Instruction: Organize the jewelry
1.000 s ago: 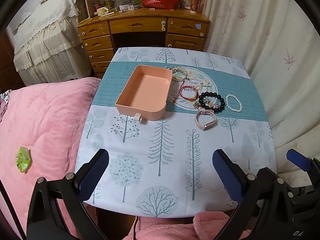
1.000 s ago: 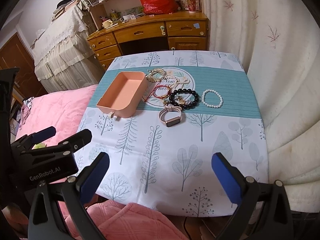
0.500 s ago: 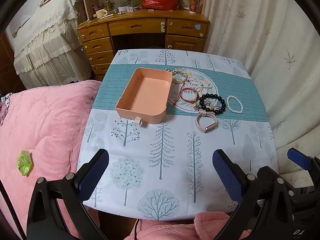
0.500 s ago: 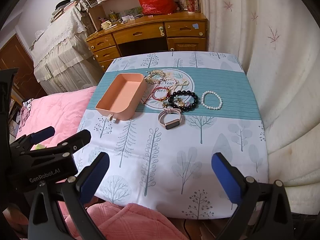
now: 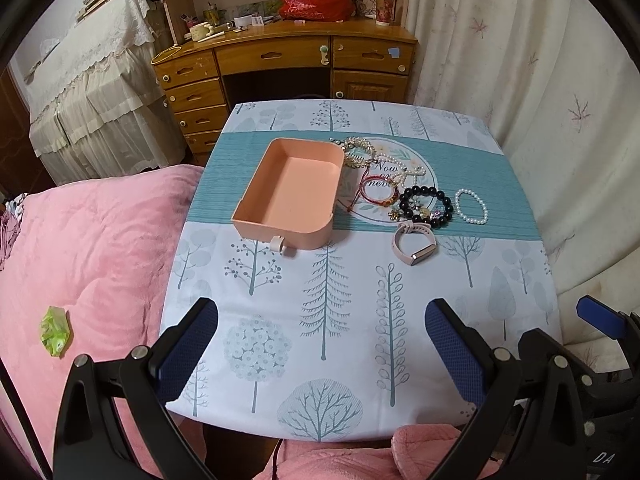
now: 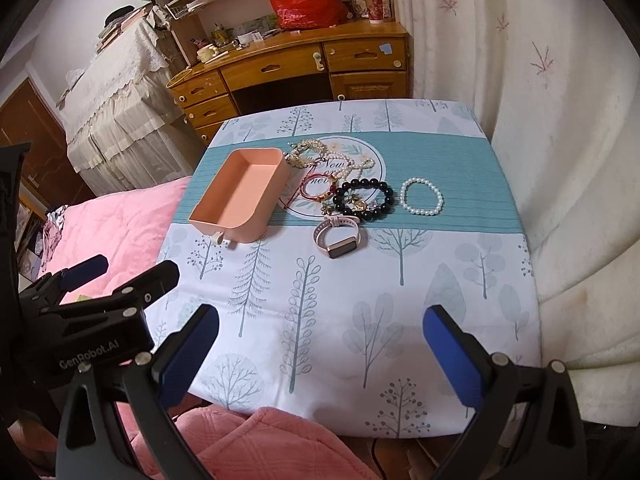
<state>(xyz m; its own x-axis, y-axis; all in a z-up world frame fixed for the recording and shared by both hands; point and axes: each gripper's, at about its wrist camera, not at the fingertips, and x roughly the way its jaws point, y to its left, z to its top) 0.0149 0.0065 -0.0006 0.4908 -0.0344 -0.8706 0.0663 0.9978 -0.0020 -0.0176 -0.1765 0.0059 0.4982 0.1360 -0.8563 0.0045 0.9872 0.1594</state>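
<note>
Left hand-held gripper (image 5: 320,344): released, fingers spread wide above the near edge of the surface, grasping nothing.
Right hand-held gripper (image 6: 320,344): released, fingers spread wide above the near edge, grasping nothing; it stands to the right of the left one.
Surface (image 5: 348,320): a table under a cloth printed with trees and crossed by a teal band.
Pink tray (image 5: 294,194): open-topped, nothing inside it, lying on the teal band at the left of the jewelry, with a small white tab at its near wall.
Pearl and gold strands (image 5: 362,152): a tangled heap just beside the tray's far right corner.
Red cord bracelet (image 5: 380,188): on the round printed emblem, between the tray and the black beads.
Black bead bracelet (image 5: 426,206): right of the red cord bracelet, with small gold charms at its near side.
White pearl bracelet (image 6: 422,196): farthest right, lying apart from the black beads.
Pink watch band (image 6: 340,236): nearest piece, just in front of the black bead bracelet, its face turned toward the cameras.
Pink bed quilt (image 5: 80,264): beside the surface on the left.
Wooden desk (image 5: 288,60): beyond the far edge.
</note>
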